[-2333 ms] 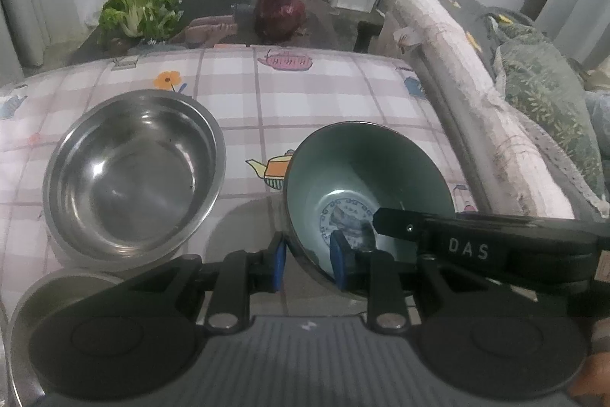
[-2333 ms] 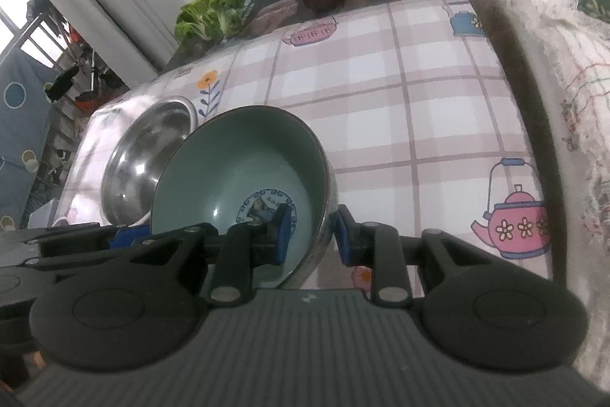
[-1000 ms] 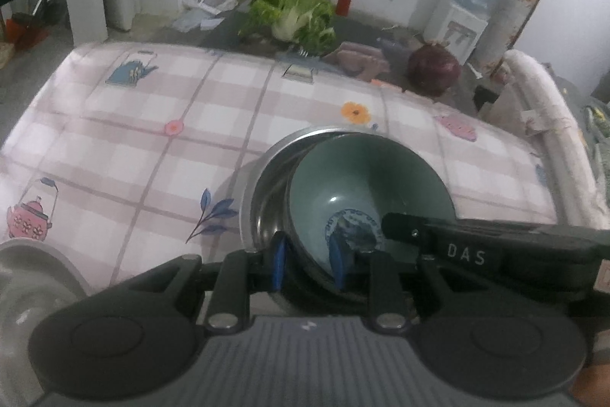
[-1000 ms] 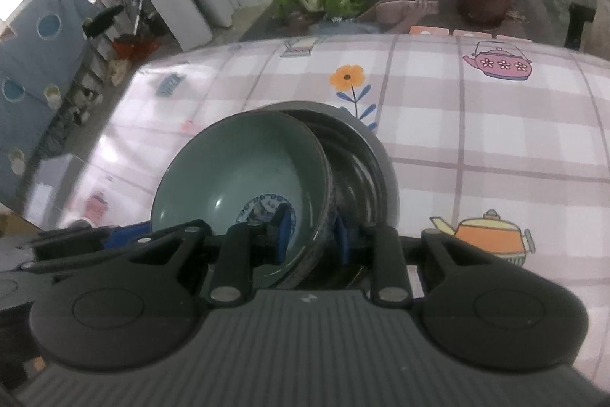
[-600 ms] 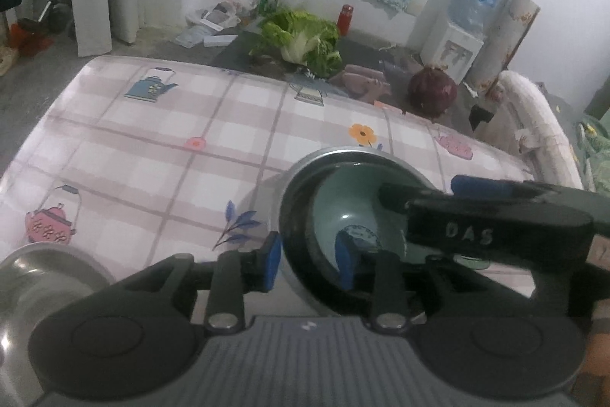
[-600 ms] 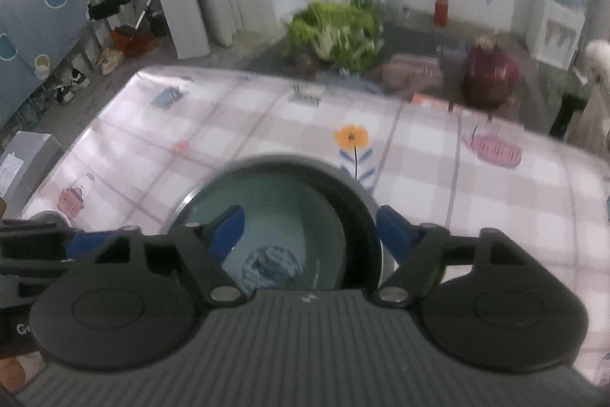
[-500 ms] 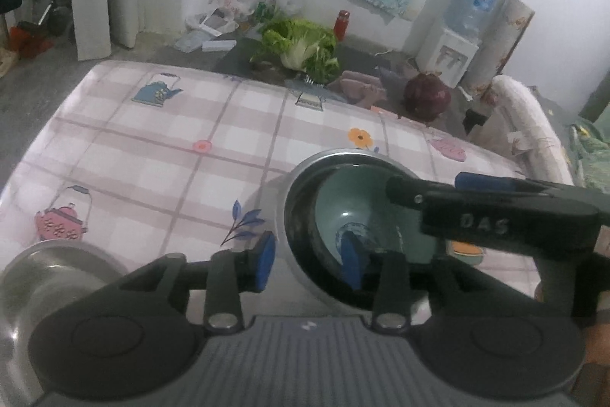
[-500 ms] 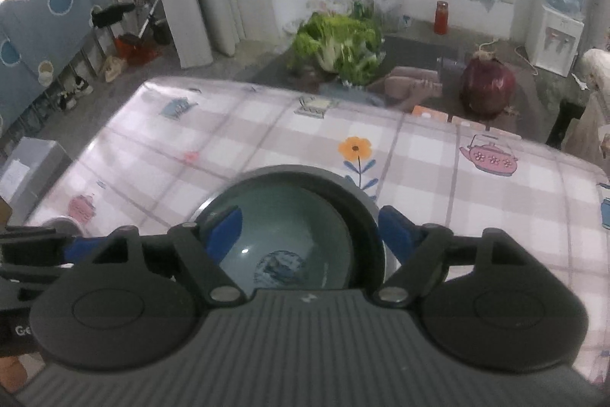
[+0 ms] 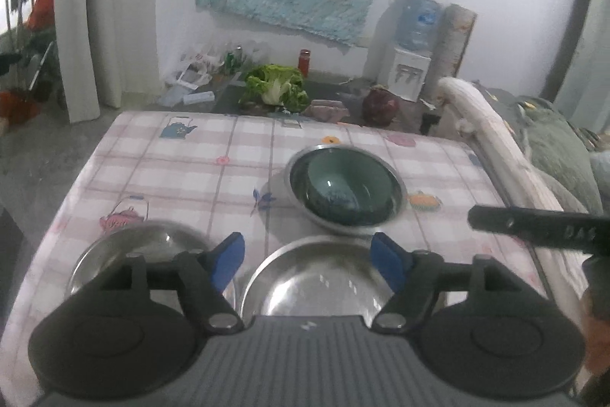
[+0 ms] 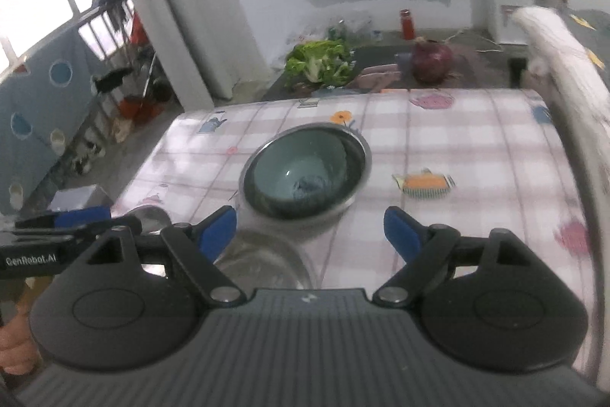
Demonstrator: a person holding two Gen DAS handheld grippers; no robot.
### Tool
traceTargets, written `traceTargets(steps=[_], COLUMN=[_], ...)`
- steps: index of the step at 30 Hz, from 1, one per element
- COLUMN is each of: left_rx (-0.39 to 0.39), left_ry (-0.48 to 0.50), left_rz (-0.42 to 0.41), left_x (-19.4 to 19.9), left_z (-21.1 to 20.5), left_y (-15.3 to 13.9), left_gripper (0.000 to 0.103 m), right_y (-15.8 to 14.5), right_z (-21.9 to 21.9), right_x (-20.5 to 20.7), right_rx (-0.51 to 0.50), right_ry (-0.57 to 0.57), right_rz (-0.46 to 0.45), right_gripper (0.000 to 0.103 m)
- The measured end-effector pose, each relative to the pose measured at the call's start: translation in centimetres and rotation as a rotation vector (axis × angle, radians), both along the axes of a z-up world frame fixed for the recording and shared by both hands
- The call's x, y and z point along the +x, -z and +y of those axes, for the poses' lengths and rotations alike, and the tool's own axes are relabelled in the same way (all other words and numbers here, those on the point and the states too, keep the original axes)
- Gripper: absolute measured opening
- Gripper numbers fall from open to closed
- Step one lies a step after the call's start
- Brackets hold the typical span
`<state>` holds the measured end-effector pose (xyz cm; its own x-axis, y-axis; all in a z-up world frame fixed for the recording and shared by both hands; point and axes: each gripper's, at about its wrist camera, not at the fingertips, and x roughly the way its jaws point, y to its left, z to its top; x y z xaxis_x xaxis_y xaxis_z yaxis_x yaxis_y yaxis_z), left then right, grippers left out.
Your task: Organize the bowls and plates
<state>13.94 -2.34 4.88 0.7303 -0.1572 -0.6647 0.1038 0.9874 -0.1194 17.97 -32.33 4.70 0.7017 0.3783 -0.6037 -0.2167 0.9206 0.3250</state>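
Note:
A green ceramic bowl [image 9: 335,184] [image 10: 293,174] sits nested inside a steel bowl [image 9: 396,201] [image 10: 362,155] in the middle of the checked tablecloth. My left gripper [image 9: 309,250] hangs back from it and above the table, jaws opening, nothing between them. Below it lie two more steel bowls, one [image 9: 316,281] under the fingers and one [image 9: 145,243] to the left. My right gripper [image 10: 310,227] is also drawn back with its jaws opening and empty. One of its black fingers [image 9: 533,227] shows at the right of the left wrist view. The left gripper's fingers [image 10: 76,220] show at the right wrist view's left edge.
A padded sofa arm [image 9: 495,147] runs along the table's right side. Beyond the far edge sit lettuce [image 9: 276,88], a dark red cabbage [image 9: 381,105], a red bottle [image 9: 304,61] and a water dispenser [image 9: 410,63]. A curtain [image 9: 87,6] hangs far left.
Both grippers let go of the green bowl, which now rests inside the steel bowl. Both have opened wide and pulled back and up, away from the bowls.

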Motion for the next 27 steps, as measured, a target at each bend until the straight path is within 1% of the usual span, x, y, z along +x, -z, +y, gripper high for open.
traceTargets(steps=[2, 6, 9, 12, 16, 20, 27], left_rx=[0.002, -0.004, -0.019, -0.036, -0.032, -0.010, 0.001], left_ry=[0.013, 0.022, 0.009, -0.003, -0.020, -0.028, -0.061], left_rz=[0.006, 0.033, 0.044, 0.053, 0.044, 0.049, 0.078], left_x=[-1.9, -5.3, -7.6, -9.4, -11.6, -13.0, -13.5], left_z=[0.2, 0.9, 1.4, 2.1, 2.8, 3.3, 5.4], left_y=[0.2, 1.2, 1.8, 2.4, 3.1, 4.0, 5.9], left_gripper=[0.078, 0.079, 0.082, 0.082, 0.085, 0.085, 0.085], right_y=[0.1, 0.8, 1.5, 1.9, 2.2, 3.1, 5.6], right_z=[-0.4, -0.2, 0.6, 2.4, 4.8, 6.9, 9.4], right_x=[-2.8, -8.0, -10.8, -12.7, -15.0, -16.3, -17.1], right_rx=[0.043, 0.121, 0.160, 0.166, 0.162, 0.167, 0.194], right_ry=[0.023, 0.051, 0.044, 0.019, -0.028, -0.055, -0.077], right_rz=[-0.012, -0.022, -0.004, 0.006, 0.010, 0.033, 0.110], right_gripper=[0.085, 0.085, 0.085, 0.085, 0.085, 0.085, 0.085])
